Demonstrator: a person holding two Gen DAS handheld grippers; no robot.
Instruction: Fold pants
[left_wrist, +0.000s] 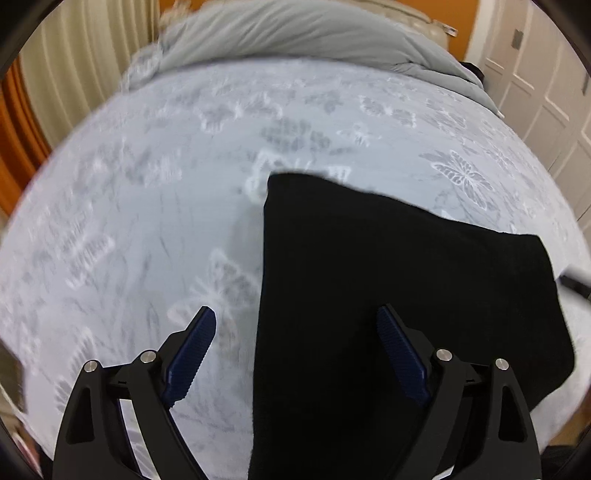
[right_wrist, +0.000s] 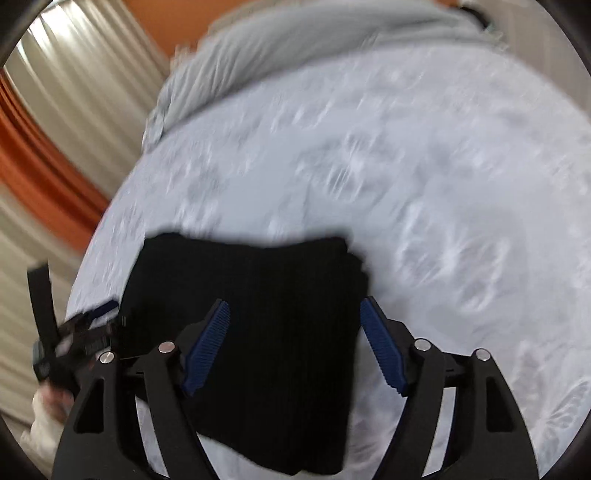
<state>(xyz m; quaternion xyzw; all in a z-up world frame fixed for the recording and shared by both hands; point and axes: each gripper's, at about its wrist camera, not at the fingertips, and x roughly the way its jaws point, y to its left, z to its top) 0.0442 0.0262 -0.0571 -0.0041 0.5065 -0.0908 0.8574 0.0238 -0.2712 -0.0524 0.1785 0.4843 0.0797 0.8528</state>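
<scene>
Both grippers, left (left_wrist: 295, 354) and right (right_wrist: 293, 345), hang released over folded pants (left_wrist: 388, 295); square the twelve-o'clock edge gently.

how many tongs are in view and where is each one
2. The open left black tongs with blue ribbed pads straddle the left edge of the folded black pants; the open right tongs hover over them on the pale butterfly-patterned bedsheet.
</scene>
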